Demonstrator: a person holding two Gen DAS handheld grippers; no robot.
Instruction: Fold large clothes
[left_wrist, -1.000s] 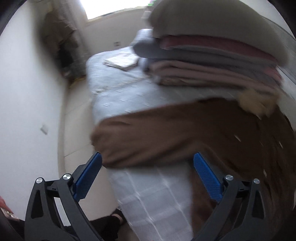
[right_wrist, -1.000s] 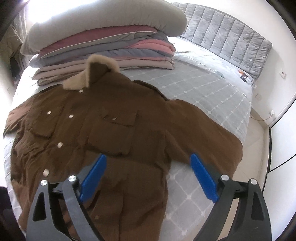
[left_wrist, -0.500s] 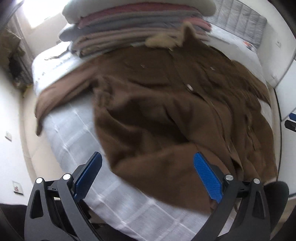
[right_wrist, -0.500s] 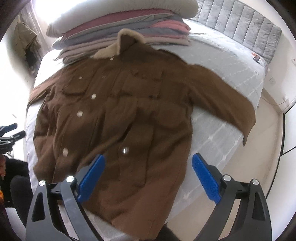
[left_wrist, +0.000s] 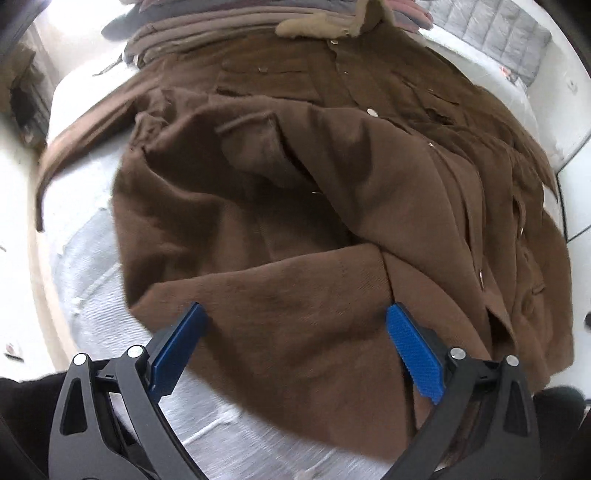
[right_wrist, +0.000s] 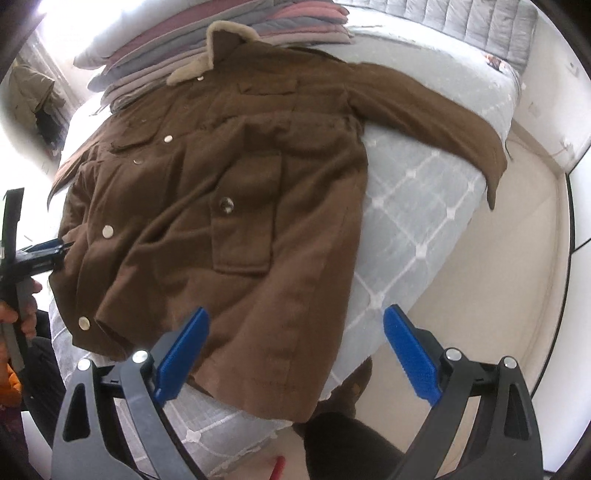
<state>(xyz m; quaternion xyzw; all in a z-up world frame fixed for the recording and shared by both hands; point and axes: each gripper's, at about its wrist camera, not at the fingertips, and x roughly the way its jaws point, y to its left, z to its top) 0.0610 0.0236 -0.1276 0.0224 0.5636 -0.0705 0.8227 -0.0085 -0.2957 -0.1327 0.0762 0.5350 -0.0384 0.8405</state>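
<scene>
The one brown coat (right_wrist: 236, 206) lay buttoned-side up across the foot of the bed (right_wrist: 424, 206), its fleece collar (right_wrist: 207, 55) against the stack of folded quilts (right_wrist: 229, 33). Within the last second both grippers had dropped from surveying it to its hem, so the first fold looked about to begin. The left gripper (left_wrist: 295, 350) and right gripper (right_wrist: 295, 350), two in all, hovered with fingers spread, pinching nothing. One sleeve (right_wrist: 443, 122) trailed toward the bed's edge.
</scene>
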